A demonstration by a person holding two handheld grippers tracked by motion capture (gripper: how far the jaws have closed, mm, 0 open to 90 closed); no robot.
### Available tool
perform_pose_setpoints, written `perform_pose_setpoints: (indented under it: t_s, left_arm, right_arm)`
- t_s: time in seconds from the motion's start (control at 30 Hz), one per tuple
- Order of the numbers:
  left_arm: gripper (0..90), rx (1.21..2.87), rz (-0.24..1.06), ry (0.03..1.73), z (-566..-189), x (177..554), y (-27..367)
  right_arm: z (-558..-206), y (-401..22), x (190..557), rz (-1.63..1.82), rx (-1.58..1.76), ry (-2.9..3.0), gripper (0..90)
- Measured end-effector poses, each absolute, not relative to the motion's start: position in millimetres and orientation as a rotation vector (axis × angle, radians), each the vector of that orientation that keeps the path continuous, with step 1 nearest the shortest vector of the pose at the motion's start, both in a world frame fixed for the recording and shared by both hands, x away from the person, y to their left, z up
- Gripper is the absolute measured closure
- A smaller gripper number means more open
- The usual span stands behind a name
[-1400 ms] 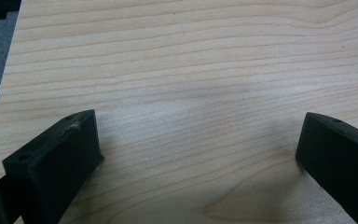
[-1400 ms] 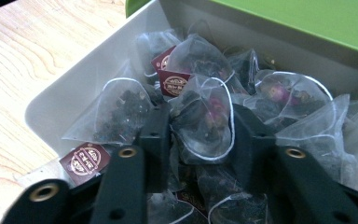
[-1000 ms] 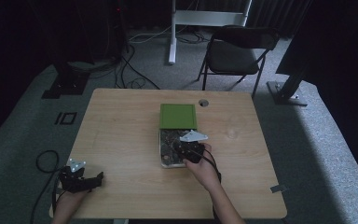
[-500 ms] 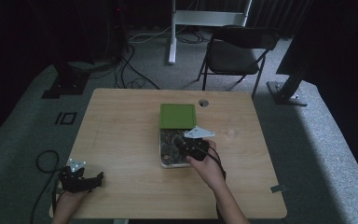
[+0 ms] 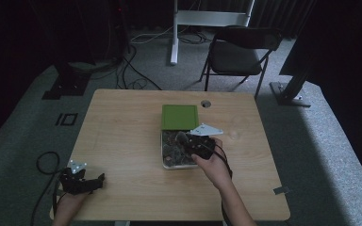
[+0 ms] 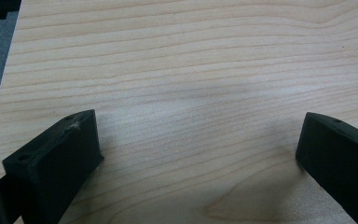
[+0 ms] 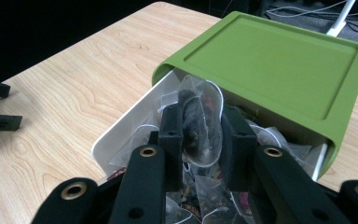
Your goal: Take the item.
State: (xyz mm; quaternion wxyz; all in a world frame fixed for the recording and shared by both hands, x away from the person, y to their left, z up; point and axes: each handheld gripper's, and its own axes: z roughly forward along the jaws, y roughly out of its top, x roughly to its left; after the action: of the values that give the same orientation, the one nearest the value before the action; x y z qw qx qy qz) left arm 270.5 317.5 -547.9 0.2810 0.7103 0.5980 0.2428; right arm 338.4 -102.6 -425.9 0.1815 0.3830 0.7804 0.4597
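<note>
Right gripper [image 7: 200,140] closed tight on one tea bag [image 7: 199,126], a small see-through pouch with dark bits inside, pinched between the two black jaws and sticking up past the tips. Right under and just ahead of this gripper, a white drawer [image 7: 121,128] full of more tea bags [image 7: 214,205], pulled partway out from a green box [image 7: 270,60]. From the high view, right gripper [image 5: 199,145] over the open drawer [image 5: 162,159], green box [image 5: 179,117] just beyond it. Picked bag seems lifted a little above the pile, not yet clear of the drawer. Left gripper [image 5: 82,181] far off to the side, near the table's close edge, resting low on the table [image 5: 122,127]. Left gripper view: jaws spread wide, nothing between them but bare wood [image 6: 191,93]. So far, by the look of it: drawer open, one bag grabbed. Still left, most likely: lifting the bag all the way out and putting it down somewhere on the table, maybe shutting the drawer after. No cup or plate in sight to say where the bag should go. Thin pouch, so easy to drag a second bag along or let it slip.
</note>
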Motion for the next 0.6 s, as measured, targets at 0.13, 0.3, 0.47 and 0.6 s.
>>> perform_pose_setpoints:
  t_s: [0.13,0.3,0.47,0.6]
  left_arm:
    - [0.2,1.904,0.651,1.602,-548,271,317]
    - [0.2,1.903,0.651,1.602,-548,271,317]
    - [0.3,1.903,0.651,1.602,-548,271,317]
    - [0.3,1.903,0.651,1.602,-548,271,317]
  right_arm:
    - [-423,-107,339,1.317,1.078,2.188,73.9]
    - [-418,-114,339,1.329,1.085,2.172,73.9]
    - [-414,-122,340,1.331,1.098,2.15,73.9]
    - [-416,-127,342,1.324,1.111,2.147,73.9]
